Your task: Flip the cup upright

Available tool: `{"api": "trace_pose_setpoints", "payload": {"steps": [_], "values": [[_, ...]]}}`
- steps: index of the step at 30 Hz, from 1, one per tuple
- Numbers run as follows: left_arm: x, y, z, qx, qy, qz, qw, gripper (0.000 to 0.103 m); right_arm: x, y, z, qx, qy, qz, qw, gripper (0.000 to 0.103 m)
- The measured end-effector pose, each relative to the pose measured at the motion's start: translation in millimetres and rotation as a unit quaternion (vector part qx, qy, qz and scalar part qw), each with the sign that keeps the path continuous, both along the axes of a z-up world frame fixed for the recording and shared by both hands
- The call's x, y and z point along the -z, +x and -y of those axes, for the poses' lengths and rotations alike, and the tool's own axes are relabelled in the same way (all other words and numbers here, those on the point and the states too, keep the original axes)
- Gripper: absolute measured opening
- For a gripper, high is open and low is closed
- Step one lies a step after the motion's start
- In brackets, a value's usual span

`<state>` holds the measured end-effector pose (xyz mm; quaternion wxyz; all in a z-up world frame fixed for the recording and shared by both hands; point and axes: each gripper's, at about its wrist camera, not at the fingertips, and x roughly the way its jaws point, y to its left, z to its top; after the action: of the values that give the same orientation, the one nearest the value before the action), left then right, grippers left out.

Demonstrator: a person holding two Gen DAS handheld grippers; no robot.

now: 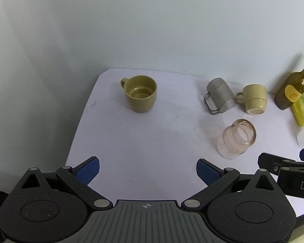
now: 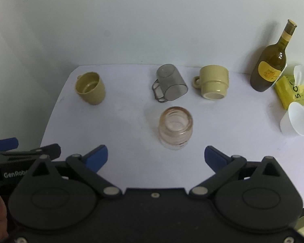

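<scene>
Near the desk's (image 2: 121, 121) front edge, mid-width, I see the pink glass cup (image 2: 175, 127) upside down; my left gripper (image 1: 148, 170) and right gripper (image 2: 156, 158) hover spread, holding nothing.

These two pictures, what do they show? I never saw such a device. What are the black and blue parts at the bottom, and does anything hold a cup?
No robot here: a person holds hand-held tongs in each hand, and a camera on each looks forward along its blue fingers. One picture is from the left tongs, the other from the right tongs. Both are open and hold nothing.

On the white table stand an upright olive mug, an upside-down grey cup, an upside-down cream mug and a pink glass that seems upside down. At the right are a bottle, a tissue pack and a white cup.
</scene>
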<state>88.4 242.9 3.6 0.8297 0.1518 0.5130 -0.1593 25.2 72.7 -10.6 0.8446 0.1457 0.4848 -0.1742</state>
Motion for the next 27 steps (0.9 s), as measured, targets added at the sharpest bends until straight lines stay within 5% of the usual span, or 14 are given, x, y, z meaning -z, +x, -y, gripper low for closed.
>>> {"api": "trace_pose_setpoints", "payload": {"steps": [17,27], "values": [[0,-17,8,-0.012,-0.008,-0.01,0.9999,0.103,-4,-11,-10,-0.018,-0.015,-0.008,1.0,0.103],[-4,-49,33,-0.082,-0.003,-0.009,0.9966,0.103,-8,-25,22,-0.073,-0.012,-0.008,0.997,0.102]]}}
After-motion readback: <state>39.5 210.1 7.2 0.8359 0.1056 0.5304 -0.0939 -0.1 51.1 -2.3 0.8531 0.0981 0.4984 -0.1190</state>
